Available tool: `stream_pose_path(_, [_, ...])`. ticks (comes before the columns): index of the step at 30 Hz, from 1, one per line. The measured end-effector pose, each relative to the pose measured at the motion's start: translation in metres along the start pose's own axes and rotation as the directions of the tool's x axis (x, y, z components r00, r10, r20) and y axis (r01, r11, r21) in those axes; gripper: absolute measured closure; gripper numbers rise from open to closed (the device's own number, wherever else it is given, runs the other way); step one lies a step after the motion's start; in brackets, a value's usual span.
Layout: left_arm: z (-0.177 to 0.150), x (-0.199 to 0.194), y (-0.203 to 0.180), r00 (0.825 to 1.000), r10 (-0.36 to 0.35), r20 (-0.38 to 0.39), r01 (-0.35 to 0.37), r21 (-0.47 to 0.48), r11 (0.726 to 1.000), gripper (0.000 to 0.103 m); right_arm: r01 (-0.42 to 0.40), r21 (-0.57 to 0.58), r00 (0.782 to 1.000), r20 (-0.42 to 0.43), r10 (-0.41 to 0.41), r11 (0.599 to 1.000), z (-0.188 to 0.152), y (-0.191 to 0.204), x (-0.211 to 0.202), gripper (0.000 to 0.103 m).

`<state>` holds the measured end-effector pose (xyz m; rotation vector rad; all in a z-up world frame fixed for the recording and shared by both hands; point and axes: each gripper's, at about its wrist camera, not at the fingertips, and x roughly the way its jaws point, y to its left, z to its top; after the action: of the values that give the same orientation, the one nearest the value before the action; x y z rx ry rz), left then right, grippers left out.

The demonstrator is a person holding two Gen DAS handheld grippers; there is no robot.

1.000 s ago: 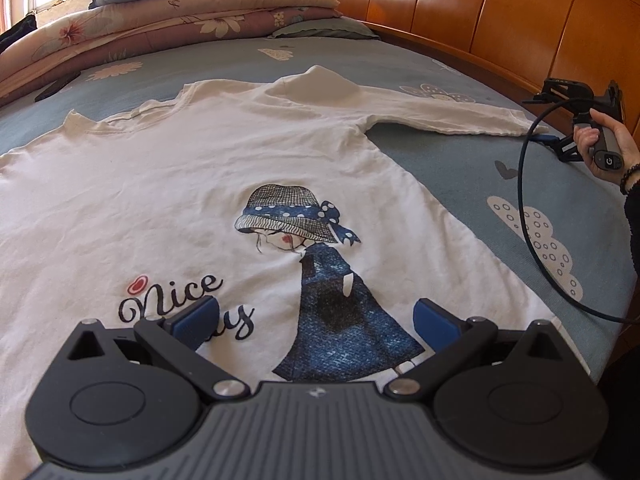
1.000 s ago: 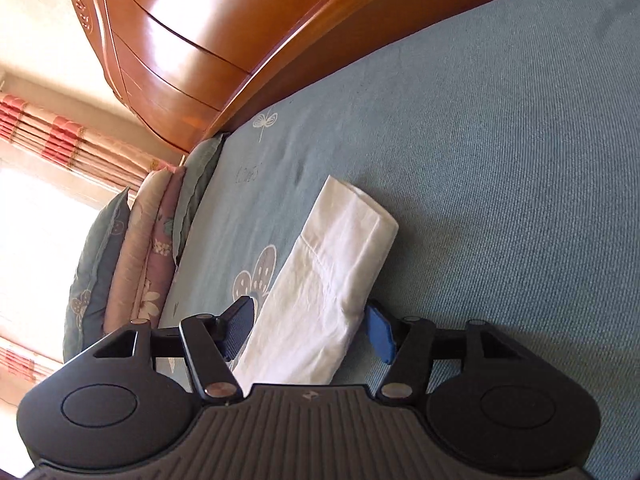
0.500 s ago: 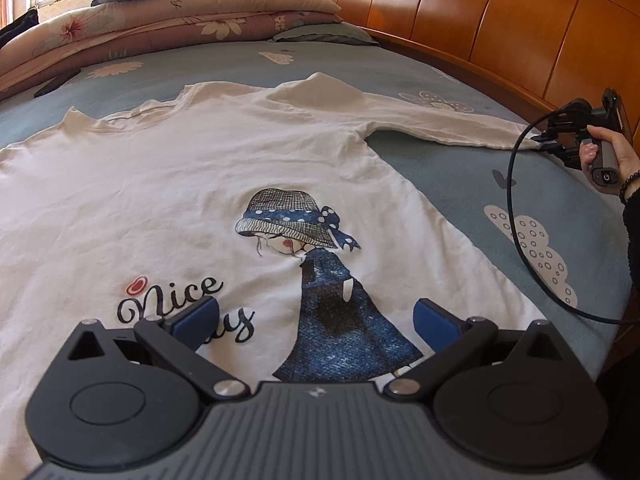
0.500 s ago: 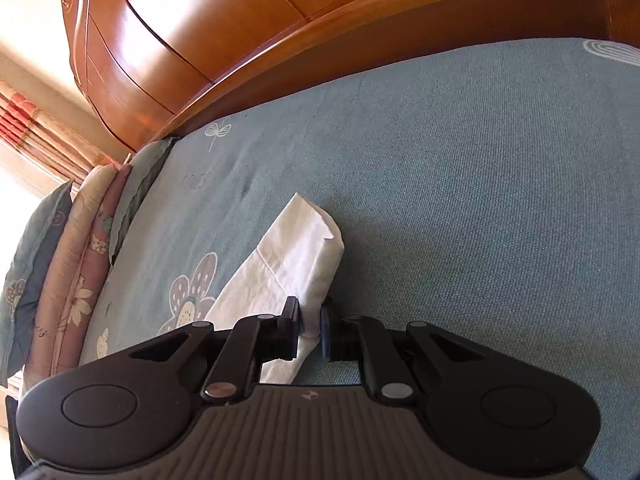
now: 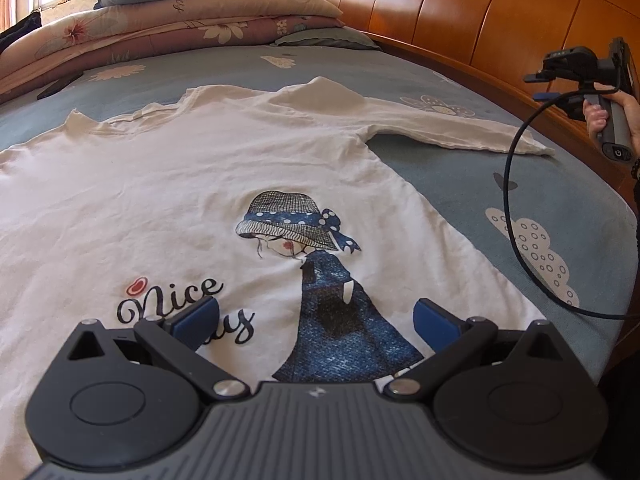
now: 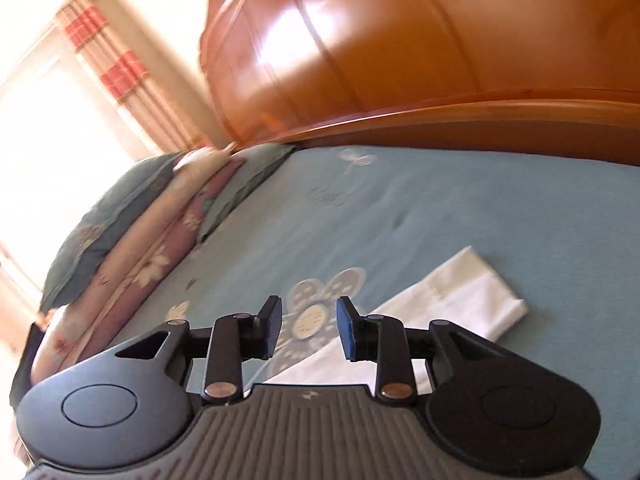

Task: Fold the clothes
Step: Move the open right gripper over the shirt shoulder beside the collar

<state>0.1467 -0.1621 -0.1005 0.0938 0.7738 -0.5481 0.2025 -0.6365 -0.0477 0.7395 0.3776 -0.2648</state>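
Flat on the blue bedsheet [image 5: 460, 184] lies a white long-sleeved shirt [image 5: 160, 200], printed side up, with a girl in a hat and the words "Nice day". In the left wrist view its collar points away toward the stacked quilts [image 5: 160, 32], so its length runs from the camera to them. One sleeve [image 5: 440, 128] stretches straight out to the right, its cuff toward the wooden headboard [image 5: 480, 20]. The left gripper [image 5: 316, 316] hovers over the hem, jaws wide, nothing between them. The right gripper [image 6: 309, 328] is lifted clear above the cuff; its jaws have just been opening, stand narrowly parted and hold nothing.
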Motion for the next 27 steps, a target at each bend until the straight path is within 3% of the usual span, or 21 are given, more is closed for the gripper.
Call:
stream_pose_path(4, [0.012,-0.002,0.009,0.999,-0.032,-0.027,0.031,-0.062,0.998,0.0,-0.151,-0.113,0.981,-0.139,0.135,0.982,-0.029,0.065,0.032,0.069])
stream_pose_path(10, [0.044,-0.005,0.038,0.993,-0.081,-0.088,0.072,-0.098,0.993,0.0,-0.255,-0.208,0.937,-0.296,0.188,0.944,-0.073,0.131,0.056,0.069])
stream_pose_path(14, [0.052,0.001,0.053,0.994,-0.079,-0.082,0.073,-0.072,0.995,0.0,-0.277,-0.244,0.926,-0.326,0.19,0.929,-0.091,0.153,0.06,0.069])
stream_pose_path(17, [0.05,0.022,0.06,0.986,-0.125,-0.112,0.118,-0.068,0.991,0.0,-0.275,-0.272,0.926,-0.333,0.178,0.922,-0.101,0.165,0.062,0.069])
stream_pose_path(22, [0.034,0.028,0.067,0.985,-0.17,-0.04,0.17,0.0,0.985,0.0,-0.28,-0.303,0.927,-0.331,0.175,0.911,-0.111,0.191,0.072,0.069])
stream_pose_path(27, [0.032,0.024,0.087,0.964,-0.265,0.014,0.266,-0.075,0.961,0.001,-0.267,-0.36,0.907,-0.407,0.107,0.894,-0.124,0.234,0.116,0.069])
